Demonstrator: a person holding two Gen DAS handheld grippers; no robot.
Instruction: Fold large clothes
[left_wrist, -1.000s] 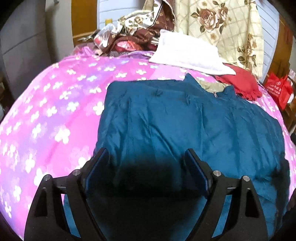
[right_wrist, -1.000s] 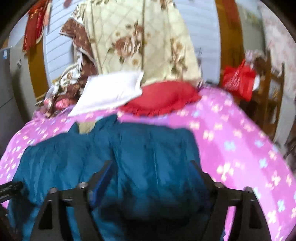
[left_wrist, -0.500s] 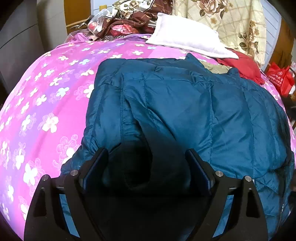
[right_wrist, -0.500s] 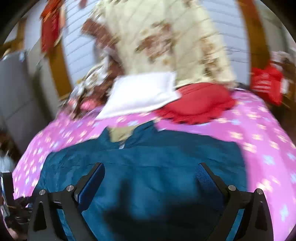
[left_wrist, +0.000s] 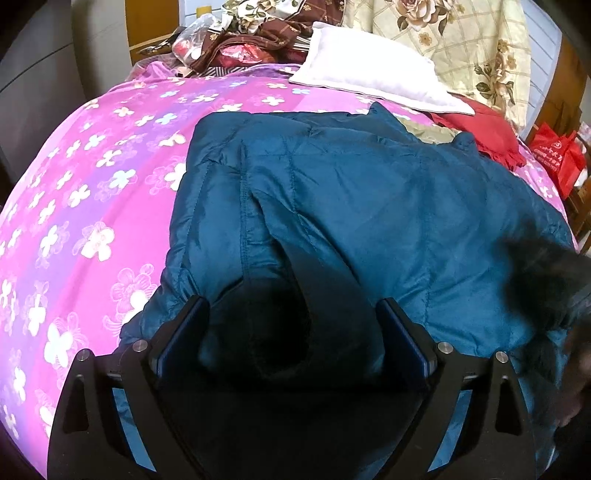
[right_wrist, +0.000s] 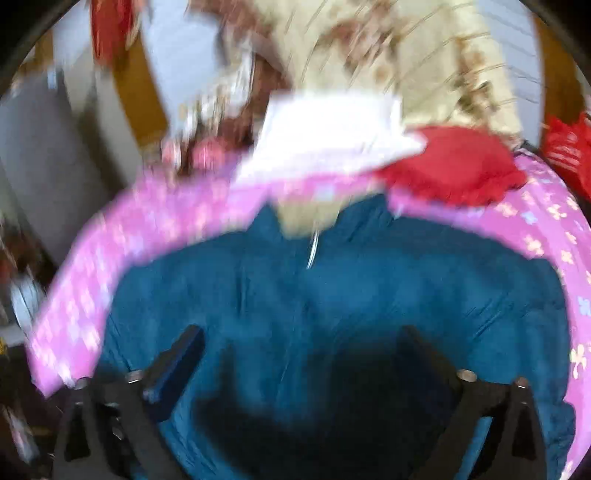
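Though right view blurs | jacket (left_wrist: 369, 206) hem shadowed | left tongs (left_wrist: 291, 332) widening, right tongs (right_wrist: 303, 354) apart, empty

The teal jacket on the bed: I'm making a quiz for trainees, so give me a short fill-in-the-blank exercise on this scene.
1. The teal quilted jacket lies on a pink bedspread printed with ____.
2. Beyond the jacket's collar, a white pillow partly covers a ____ cushion.
3. The left gripper is above the jacket with its jaws ____.
4. The jacket's zipper is seen in the ____ wrist view.

Missing words: flowers; red; open; right
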